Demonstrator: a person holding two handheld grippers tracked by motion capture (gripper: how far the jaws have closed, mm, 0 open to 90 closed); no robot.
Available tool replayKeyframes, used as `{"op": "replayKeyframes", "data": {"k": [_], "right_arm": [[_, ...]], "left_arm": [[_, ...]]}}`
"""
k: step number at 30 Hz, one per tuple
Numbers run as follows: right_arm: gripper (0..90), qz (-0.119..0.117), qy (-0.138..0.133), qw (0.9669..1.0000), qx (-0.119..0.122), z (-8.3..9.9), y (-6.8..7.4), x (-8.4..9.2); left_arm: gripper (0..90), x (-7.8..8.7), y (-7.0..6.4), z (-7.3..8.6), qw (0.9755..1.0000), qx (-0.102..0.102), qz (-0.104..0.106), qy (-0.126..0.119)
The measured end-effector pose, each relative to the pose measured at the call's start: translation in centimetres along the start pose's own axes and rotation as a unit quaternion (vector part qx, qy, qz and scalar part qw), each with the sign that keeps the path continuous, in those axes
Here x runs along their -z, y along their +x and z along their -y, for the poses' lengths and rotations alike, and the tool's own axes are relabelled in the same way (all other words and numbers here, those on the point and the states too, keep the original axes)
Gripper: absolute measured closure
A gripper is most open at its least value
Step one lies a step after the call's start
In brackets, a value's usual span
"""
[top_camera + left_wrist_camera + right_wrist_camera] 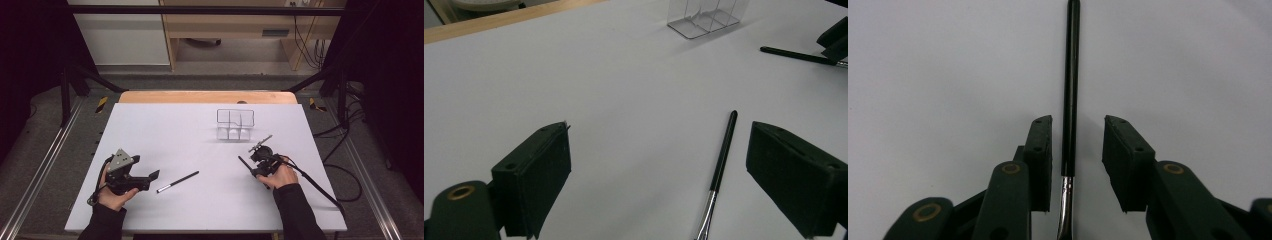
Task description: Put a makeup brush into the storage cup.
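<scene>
Two thin brushes with black handles and silver ferrules lie on the white table top (165,130). One brush (177,181) (723,157) lies just ahead of my left gripper (151,177) (659,165), which is open; in the left gripper view it lies on the table nearer the right-hand jaw. The other brush (245,164) (1070,90) (796,54) lies between the jaws of my right gripper (256,169) (1078,150), which is open and straddles it near the ferrule, with a gap on each side. A clear plastic organiser (235,124) (706,17) with compartments stands toward the far side.
The table's wooden far edge (207,96) runs behind the white top. Black frame posts and cables stand on the floor at both sides. My right gripper's cable (320,187) trails to the right across the table.
</scene>
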State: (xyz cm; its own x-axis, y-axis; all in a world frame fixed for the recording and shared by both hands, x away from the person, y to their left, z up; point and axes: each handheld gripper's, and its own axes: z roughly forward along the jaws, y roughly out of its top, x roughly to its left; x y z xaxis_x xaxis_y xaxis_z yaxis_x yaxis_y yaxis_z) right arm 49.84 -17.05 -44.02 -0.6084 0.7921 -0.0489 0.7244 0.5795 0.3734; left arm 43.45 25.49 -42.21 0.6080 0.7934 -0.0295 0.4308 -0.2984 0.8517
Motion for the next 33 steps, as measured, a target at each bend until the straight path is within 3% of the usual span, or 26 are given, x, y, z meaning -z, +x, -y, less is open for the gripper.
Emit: {"op": "replayKeyframes", "data": {"k": [10, 19, 29, 33], "right_arm": [[76.2, -0.015, 0.032, 0.9994, -0.002, -0.09, 0.09, -0.99], [83.7, -0.027, 0.037, 0.9989, -0.01, -0.2, 0.06, -1.03], [84.2, -0.028, 0.035, 0.999, -0.003, -0.12, 0.11, -0.89], [84.2, -0.034, 0.022, 0.9992, -0.003, -0.1, 0.12, -0.21]], "left_arm": [[10.0, -0.06, -0.01, 0.02, 1.0, 0.0, 0.0, 0.001], [10.0, -0.09, -0.04, 0.02, 1.0, -0.002, 0.0, 0.003], [10.0, -0.14, -0.09, 0.01, 1.0, -0.003, 0.001, 0.004], [10.1, -0.12, -0.17, -0.04, 1.0, -0.005, 0.001, 0.004]]}}
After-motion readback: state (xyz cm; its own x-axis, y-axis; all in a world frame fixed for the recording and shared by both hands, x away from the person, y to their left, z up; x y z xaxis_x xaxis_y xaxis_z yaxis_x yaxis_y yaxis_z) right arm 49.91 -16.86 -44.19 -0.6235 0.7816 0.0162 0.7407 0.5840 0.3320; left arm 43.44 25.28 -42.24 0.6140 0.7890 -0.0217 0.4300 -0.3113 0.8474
